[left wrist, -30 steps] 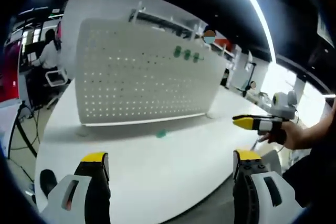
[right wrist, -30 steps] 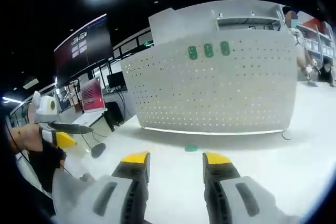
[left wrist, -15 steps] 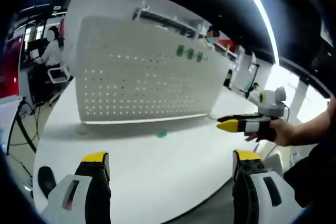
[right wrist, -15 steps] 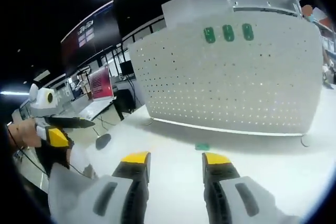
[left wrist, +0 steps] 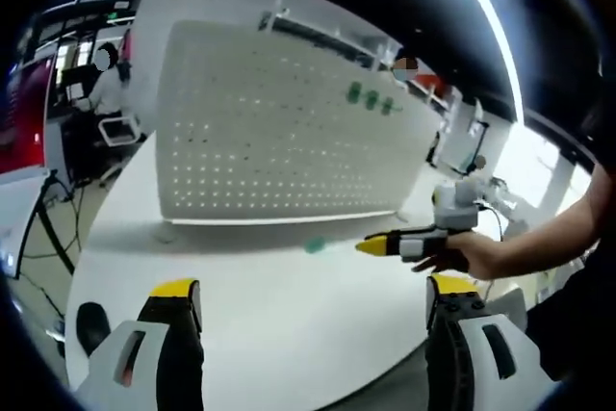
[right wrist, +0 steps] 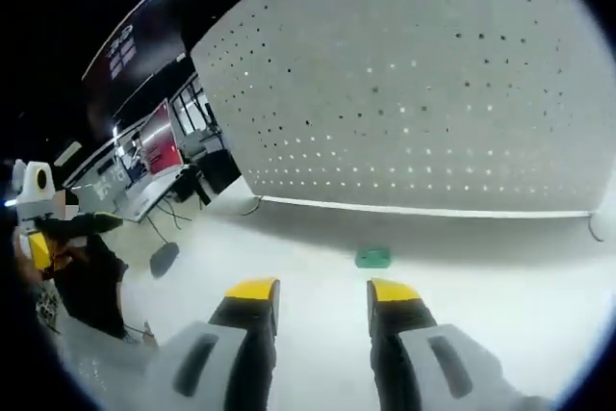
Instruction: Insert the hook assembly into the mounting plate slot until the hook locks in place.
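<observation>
I am reaching my empty, part-open right gripper (right wrist: 313,291) toward the small green plastic hook (right wrist: 372,258) lying on the white table (right wrist: 539,295) near the perforated white pegboard (right wrist: 423,113); next I must close on it. My left gripper (left wrist: 313,300) waits wide open, empty.

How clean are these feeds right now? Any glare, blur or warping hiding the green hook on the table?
Left gripper view: a ceiling light streak flares at upper right, the pegboard bows from the fisheye, and the green hook is small and soft. Right gripper view: evenly lit, the hook reads clearer, and light glows through the pegboard holes.
</observation>
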A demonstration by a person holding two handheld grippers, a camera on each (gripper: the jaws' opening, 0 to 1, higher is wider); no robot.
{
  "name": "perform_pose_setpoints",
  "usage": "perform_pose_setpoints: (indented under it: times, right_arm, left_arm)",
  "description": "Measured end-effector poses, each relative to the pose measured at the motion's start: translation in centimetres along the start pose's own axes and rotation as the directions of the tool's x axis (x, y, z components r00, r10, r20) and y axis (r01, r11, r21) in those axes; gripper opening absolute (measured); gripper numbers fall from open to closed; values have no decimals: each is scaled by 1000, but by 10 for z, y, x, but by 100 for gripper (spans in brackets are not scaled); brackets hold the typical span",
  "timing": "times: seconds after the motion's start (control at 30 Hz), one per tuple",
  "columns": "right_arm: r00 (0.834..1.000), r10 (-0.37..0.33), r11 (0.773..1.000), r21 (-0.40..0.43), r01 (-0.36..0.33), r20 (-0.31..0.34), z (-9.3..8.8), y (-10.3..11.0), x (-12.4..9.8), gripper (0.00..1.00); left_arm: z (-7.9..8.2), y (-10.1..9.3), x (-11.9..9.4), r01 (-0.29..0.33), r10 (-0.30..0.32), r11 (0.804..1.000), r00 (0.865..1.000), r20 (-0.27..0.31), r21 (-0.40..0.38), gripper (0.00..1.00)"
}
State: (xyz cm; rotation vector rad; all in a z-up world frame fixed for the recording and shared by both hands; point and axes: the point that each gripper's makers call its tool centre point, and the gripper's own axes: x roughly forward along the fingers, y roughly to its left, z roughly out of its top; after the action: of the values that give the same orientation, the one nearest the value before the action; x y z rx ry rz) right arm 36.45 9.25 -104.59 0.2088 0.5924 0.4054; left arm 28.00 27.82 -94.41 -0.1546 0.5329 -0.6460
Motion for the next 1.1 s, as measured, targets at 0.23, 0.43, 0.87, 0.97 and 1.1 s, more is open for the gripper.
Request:
perform_pose_setpoints:
  times: [0.23,0.43,0.87,0.97,1.1]
  right_arm:
    - [998,-59,995,84,60,-11,1,-14,32,34]
    - [992,-119,974,189,124,-37,-5,-27,53,32]
    - [969,-226,867,433,245,-97,-11,-52,82,22]
    - [966,-238,859,442,257,-98,-11,-58,85,20]
    - [964,-235,842,469,266,-125,-12,-59,90,17]
  left_arm:
    - [-1,6,6,-4,4,1000,1000,-4,-19,98]
    - [-3,12,8,-11,11,999,1000,-6,-31,98]
    - [-11,20,10,-22,21,998,1000,-17,-60,97]
    - [-11,20,10,-20,19,998,1000,-18,-61,96]
    - [-11,21,9,-20,19,998,1000,-15,-65,96]
